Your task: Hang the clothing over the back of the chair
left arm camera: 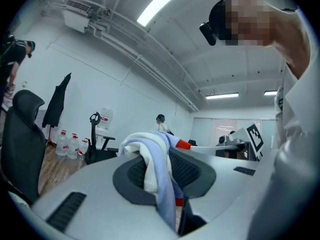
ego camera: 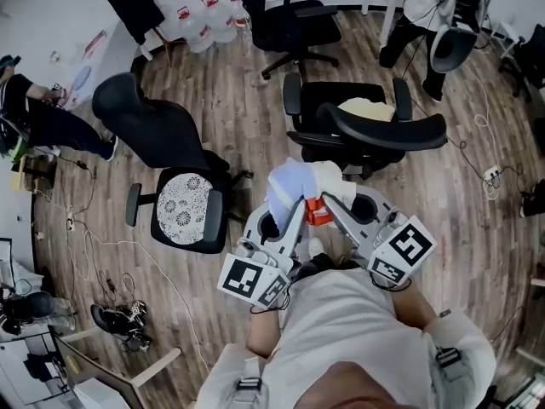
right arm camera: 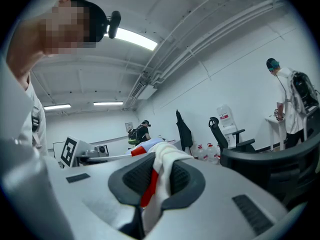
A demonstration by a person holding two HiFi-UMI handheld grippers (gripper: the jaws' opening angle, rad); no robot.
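Observation:
The clothing [ego camera: 300,186], a light blue and white garment with a red patch, hangs bunched between my two grippers just in front of me. My left gripper [ego camera: 286,208] is shut on its left part, and my right gripper [ego camera: 335,201] is shut on its right part. In the left gripper view the blue-white cloth [left arm camera: 156,166] is pinched in the left gripper [left arm camera: 171,186]. In the right gripper view the white and red cloth [right arm camera: 162,171] is pinched in the right gripper [right arm camera: 149,191]. The black chair's curved back [ego camera: 385,132] stands just beyond the garment, apart from it.
A cream item [ego camera: 369,108] lies on that chair's seat. A second black chair with a patterned cushion [ego camera: 188,208] stands to the left, a third chair [ego camera: 285,15] farther back. Water bottles [ego camera: 209,25] line the wall. People [ego camera: 43,118] stand at the room's edges. Cables [ego camera: 94,245] run over the floor.

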